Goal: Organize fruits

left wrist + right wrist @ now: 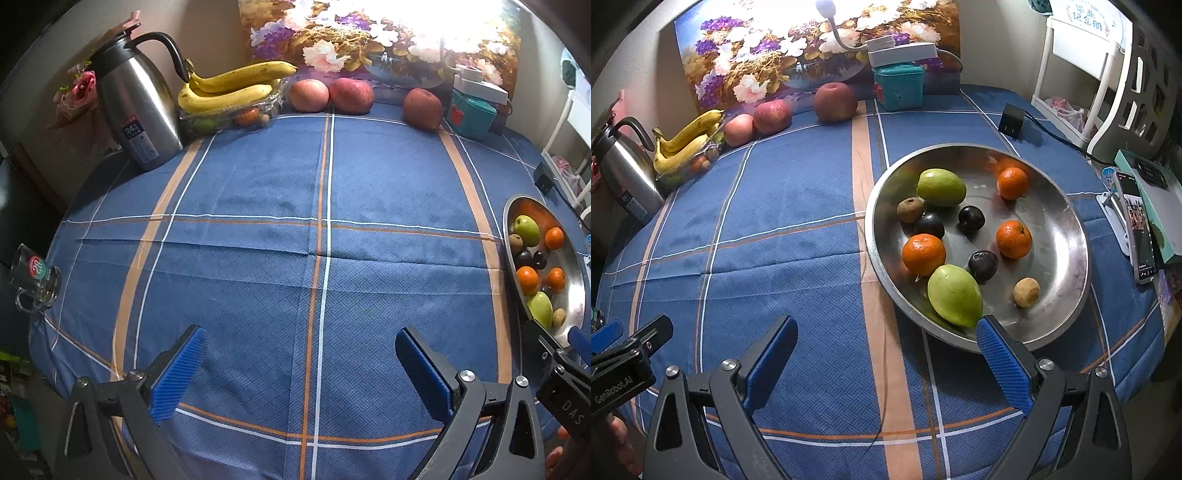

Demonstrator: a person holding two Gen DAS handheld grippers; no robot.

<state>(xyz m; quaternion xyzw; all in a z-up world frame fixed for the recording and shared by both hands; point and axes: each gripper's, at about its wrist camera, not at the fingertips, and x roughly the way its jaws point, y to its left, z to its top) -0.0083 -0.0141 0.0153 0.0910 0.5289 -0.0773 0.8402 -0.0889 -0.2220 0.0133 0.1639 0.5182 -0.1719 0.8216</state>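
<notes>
A steel bowl (1067,236) on the blue tablecloth holds two green fruits (955,295), three oranges (923,254), three dark plums (970,218) and two brown kiwis (1027,292). It shows at the right edge of the left wrist view (570,258). Bananas (229,88) lie on a clear tray (258,110) at the back, with three red apples (308,95) beside them. My left gripper (301,369) is open and empty above the cloth. My right gripper (886,354) is open and empty, its right finger (1001,358) at the bowl's near rim.
A steel thermos jug (136,107) stands back left. A glass mug (35,282) lies at the left table edge. A teal box (899,86) and a black adapter (1011,120) are at the back. A phone (1137,229) and a box (1156,199) lie right.
</notes>
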